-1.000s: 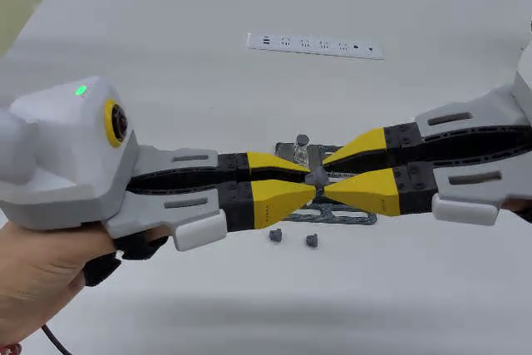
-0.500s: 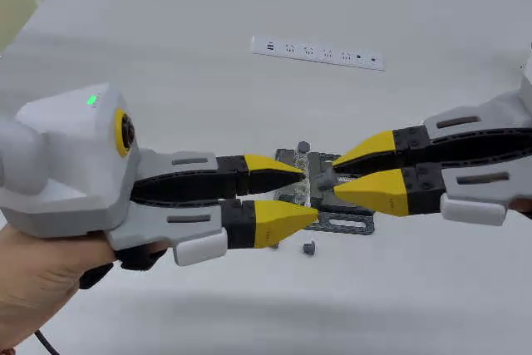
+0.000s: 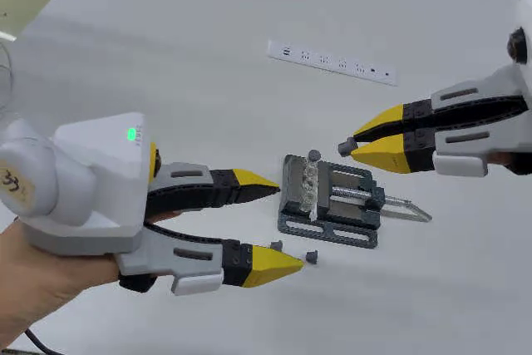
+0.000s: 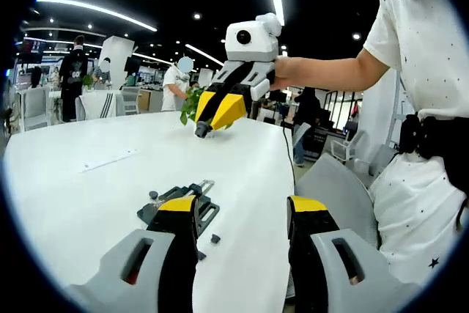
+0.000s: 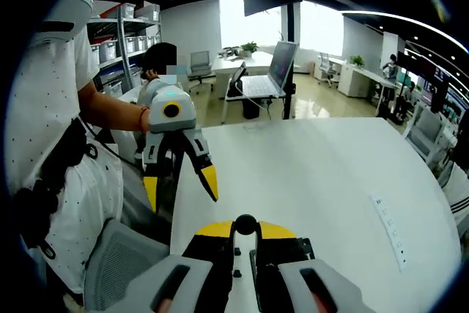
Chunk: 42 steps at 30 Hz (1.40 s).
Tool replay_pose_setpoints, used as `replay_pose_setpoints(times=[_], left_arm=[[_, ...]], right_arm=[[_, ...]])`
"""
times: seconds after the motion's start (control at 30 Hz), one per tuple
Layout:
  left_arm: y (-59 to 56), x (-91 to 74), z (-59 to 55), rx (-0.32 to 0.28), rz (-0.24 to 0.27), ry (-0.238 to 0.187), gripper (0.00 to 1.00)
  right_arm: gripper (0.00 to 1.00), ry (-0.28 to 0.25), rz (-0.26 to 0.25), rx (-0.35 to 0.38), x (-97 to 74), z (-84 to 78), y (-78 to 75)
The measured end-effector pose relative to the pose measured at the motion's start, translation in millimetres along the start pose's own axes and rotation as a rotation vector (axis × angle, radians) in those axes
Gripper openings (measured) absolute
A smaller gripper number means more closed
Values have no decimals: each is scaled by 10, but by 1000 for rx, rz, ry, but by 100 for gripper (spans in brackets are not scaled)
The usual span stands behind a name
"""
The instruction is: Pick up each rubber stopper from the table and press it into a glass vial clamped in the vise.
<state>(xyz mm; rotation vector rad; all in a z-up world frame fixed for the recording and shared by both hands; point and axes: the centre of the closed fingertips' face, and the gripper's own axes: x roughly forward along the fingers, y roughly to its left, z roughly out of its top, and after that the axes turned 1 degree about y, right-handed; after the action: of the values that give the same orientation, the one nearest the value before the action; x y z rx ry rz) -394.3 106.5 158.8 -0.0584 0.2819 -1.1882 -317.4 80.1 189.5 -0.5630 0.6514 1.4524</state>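
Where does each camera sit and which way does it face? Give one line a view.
Head view: on the headset, looking down at the vise, open left gripper and right gripper shut on a rubber stopper; a hand shows.
Left gripper view: low over the table, facing the vise and right gripper; own jaws, person's shirt.
Right gripper view: facing the left gripper; own jaws, shirt.
Shared: head and left gripper views show the vise.

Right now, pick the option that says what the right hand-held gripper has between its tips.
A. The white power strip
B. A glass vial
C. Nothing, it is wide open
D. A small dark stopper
D: the right hand-held gripper is shut on a small dark stopper at its tips, held apart from the vise.
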Motion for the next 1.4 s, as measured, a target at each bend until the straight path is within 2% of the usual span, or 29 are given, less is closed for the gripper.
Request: replay_pose_setpoints(times=[0.1, 0.2, 0.23, 0.3, 0.4, 0.57, 0.63, 0.83, 1.17, 1.4], left_arm=[[-1, -6, -58, -2, 6, 14, 52], [13, -9, -117, 33, 19, 28, 58], [25, -11, -149, 56, 26, 36, 61], [30, -9, -181, 53, 30, 42, 65], [37, 0, -251, 67, 35, 59, 70], [82, 15, -420, 78, 52, 113, 80], [79, 20, -448, 92, 51, 120, 80], [111, 18, -514, 80, 58, 127, 84], [172, -7, -566, 70, 67, 131, 85], [200, -9, -567, 64, 70, 123, 85]], right_arm=[[5, 61, 1, -9, 94, -57, -107], [5, 129, 0, -21, 186, -136, -217], [5, 165, -5, -32, 227, -174, -260], [5, 190, -3, -36, 293, -195, -298], [5, 252, -1, -43, 402, -318, -396], [5, 331, 11, -65, 557, -467, -511], [5, 349, 14, -65, 610, -517, -550], [5, 432, 23, -78, 775, -740, -639], [5, 495, 16, -59, 970, -995, -807], [5, 499, 13, -42, 987, -1033, -827]])
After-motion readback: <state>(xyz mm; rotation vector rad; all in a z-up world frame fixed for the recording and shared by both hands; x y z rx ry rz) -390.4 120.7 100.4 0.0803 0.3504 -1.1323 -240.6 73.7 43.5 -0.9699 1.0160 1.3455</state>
